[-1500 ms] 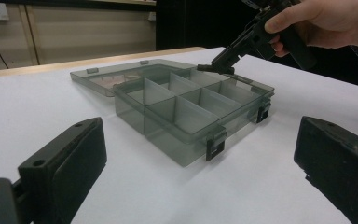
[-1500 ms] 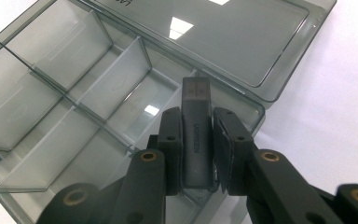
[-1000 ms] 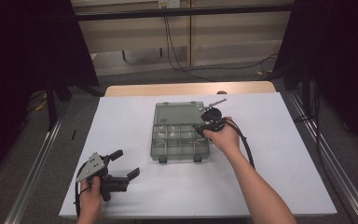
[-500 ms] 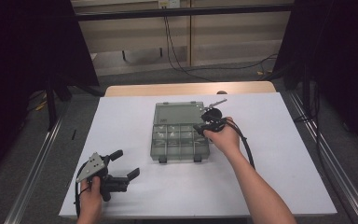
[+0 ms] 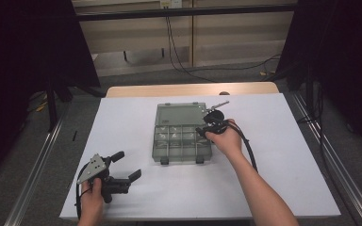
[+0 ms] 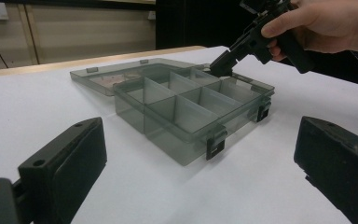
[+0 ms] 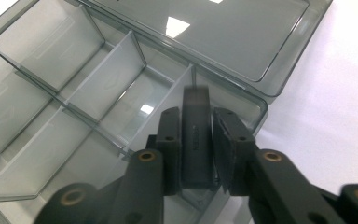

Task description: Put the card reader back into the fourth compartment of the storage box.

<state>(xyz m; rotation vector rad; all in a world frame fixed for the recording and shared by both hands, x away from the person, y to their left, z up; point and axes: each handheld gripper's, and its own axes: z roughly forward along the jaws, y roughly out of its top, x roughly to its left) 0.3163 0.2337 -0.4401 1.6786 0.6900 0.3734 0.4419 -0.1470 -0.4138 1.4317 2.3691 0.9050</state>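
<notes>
right tongs (image 7: 196, 154): pinching a dark flat block (image 7: 196, 140) over the open organizer box (image 5: 181, 141)
left tongs (image 5: 125, 165): spread, empty, near the surface's front-left corner

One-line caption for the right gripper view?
Right gripper holds a dark flat block upright over an end compartment of the open organizer box.

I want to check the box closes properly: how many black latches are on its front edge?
2. On the smoky transparent plastic compartment box, one black latch sits at the front left corner and the other black latch at the front right.
</notes>
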